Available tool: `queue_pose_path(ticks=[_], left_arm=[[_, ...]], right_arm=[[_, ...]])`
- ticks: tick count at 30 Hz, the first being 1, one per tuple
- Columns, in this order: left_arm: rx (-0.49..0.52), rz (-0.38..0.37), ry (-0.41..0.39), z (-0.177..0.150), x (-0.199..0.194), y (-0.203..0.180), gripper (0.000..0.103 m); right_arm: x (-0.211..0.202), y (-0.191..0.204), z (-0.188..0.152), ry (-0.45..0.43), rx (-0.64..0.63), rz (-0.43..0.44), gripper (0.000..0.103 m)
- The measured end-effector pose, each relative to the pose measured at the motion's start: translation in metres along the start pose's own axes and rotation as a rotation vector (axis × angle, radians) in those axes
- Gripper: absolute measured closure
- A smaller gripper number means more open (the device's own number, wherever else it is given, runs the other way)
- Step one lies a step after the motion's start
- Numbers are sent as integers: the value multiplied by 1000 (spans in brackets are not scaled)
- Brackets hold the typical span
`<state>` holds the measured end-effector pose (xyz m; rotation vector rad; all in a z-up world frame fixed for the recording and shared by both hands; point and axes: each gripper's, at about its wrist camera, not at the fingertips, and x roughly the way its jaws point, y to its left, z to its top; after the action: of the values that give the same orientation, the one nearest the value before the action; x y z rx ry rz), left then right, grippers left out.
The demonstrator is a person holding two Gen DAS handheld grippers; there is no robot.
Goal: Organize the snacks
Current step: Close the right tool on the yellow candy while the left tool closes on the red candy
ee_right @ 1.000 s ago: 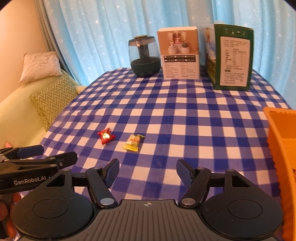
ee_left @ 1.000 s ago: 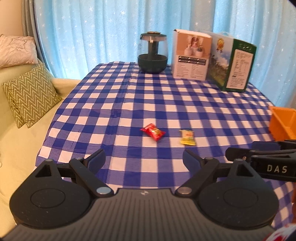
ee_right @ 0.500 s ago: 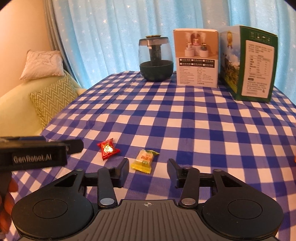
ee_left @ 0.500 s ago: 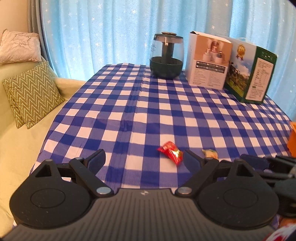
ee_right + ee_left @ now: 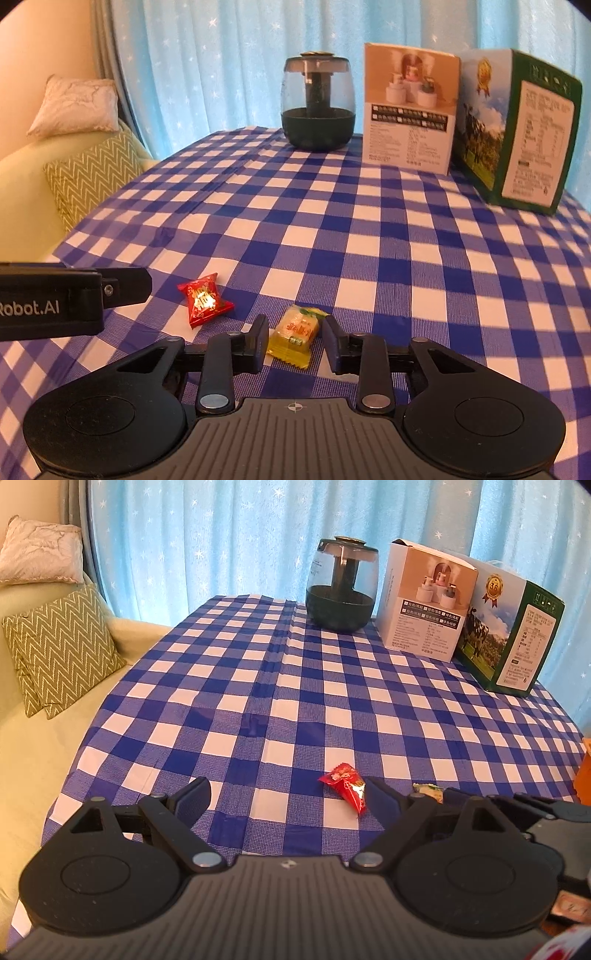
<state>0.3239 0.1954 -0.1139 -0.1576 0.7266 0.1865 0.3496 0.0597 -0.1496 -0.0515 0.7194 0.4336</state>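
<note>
We hold our right claw low over the checked surface, its fingers apart on either side of the yellow candy, close to the wrapper though we cannot tell whether they touch it. Our left claw is spread wide, with the red candy lying on the surface just beside its right finger. At the far edge stand a dark glass jar, a white box and a green box, and an orange bin shows at the right.
</note>
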Motion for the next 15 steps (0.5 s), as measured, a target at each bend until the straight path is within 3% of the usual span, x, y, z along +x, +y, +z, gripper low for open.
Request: queue_pose_path(ticks=[4, 15], left_arm=[[0, -9, 5, 0, 2, -3, 14], [2, -62, 22, -1, 18, -14, 19]], right_arm=[[3, 1, -1, 1, -22, -5, 79], [-25, -29, -9, -30, 55, -22, 80]])
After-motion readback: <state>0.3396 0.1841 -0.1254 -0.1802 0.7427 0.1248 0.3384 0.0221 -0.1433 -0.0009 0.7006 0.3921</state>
